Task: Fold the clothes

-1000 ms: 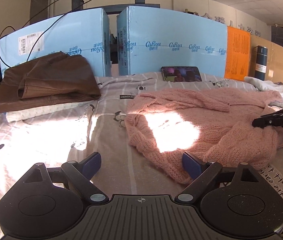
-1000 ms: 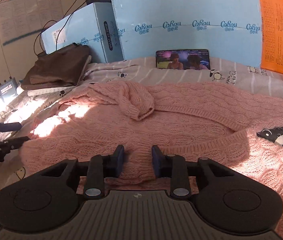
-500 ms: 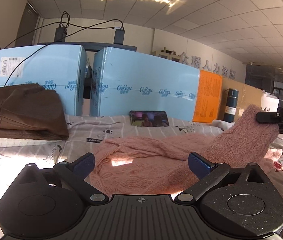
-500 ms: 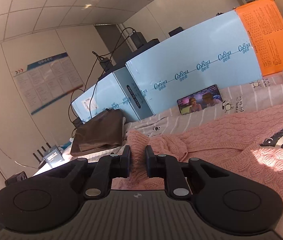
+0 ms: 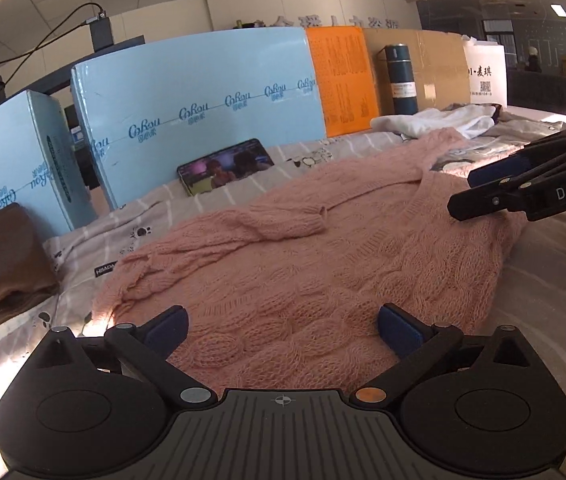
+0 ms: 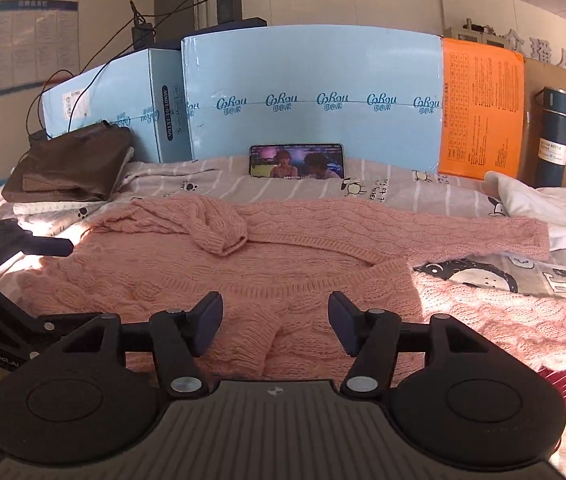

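Pink sweater (image 6: pixel 283 280) lies spread beneath both hand-held grippers, left (image 5: pixel 283 330) and right (image 6: pixel 275 322), jaws apart.

Two fisheye views, each from a camera mounted just behind a hand-held tool, looking forward and slightly downward along its two fingers across a bed (image 6: pixel 363 196). The left wrist view sits low and close over the near left part of a pink knitted sweater (image 5: pixel 303 264); the left tool (image 5: pixel 283 330) fills its bottom edge, and the right tool (image 5: pixel 495 184) enters from the right. The right wrist view looks squarely toward the back, close over the sweater (image 6: pixel 303 256), its own tool (image 6: pixel 275 322) at the bottom and the left tool (image 6: pixel 23 246) at the left edge. Both views share the sweater, a phone (image 5: pixel 225 166) (image 6: pixel 296 161) propped against blue boxes (image 5: pixel 203 100) (image 6: pixel 311 96), and a dark bottle (image 5: pixel 401 78) (image 6: pixel 553 136).
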Demonstrator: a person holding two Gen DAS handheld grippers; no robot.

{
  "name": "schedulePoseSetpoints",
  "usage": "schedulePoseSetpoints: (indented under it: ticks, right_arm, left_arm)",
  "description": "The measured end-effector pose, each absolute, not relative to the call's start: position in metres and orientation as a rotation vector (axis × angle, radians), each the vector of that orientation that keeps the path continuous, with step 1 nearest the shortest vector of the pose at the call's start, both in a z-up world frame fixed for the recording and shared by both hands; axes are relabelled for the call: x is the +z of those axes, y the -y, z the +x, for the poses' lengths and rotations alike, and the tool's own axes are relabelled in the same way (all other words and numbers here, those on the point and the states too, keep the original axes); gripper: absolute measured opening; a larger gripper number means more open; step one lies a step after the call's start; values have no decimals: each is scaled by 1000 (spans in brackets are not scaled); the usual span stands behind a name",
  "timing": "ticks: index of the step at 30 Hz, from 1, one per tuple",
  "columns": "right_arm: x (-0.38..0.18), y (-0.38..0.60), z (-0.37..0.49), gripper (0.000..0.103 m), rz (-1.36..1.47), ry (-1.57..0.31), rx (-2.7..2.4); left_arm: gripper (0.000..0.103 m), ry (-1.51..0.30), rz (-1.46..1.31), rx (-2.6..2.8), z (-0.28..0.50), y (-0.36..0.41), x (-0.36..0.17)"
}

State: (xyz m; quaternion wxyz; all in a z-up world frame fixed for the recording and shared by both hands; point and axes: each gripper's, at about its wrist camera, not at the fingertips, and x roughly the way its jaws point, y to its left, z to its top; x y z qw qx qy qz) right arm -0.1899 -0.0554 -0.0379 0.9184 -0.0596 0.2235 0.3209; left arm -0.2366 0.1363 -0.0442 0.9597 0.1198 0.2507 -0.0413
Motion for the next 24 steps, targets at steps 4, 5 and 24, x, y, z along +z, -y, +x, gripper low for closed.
schedulePoseSetpoints:
  ticks: [4, 5, 24]
  right_arm:
    - [-54, 51, -177, 58, -172, -545, 641]
    - [-55, 53, -178, 62, -176, -537, 641]
    - [-41, 78, -172, 62, 7, -592, 777]
  left_arm:
    - [103, -526, 234, -85, -235, -139, -45]
    - [103, -527, 231, -85, -235, -140, -45]
    - [103, -418, 160, -8, -274, -142, -28]
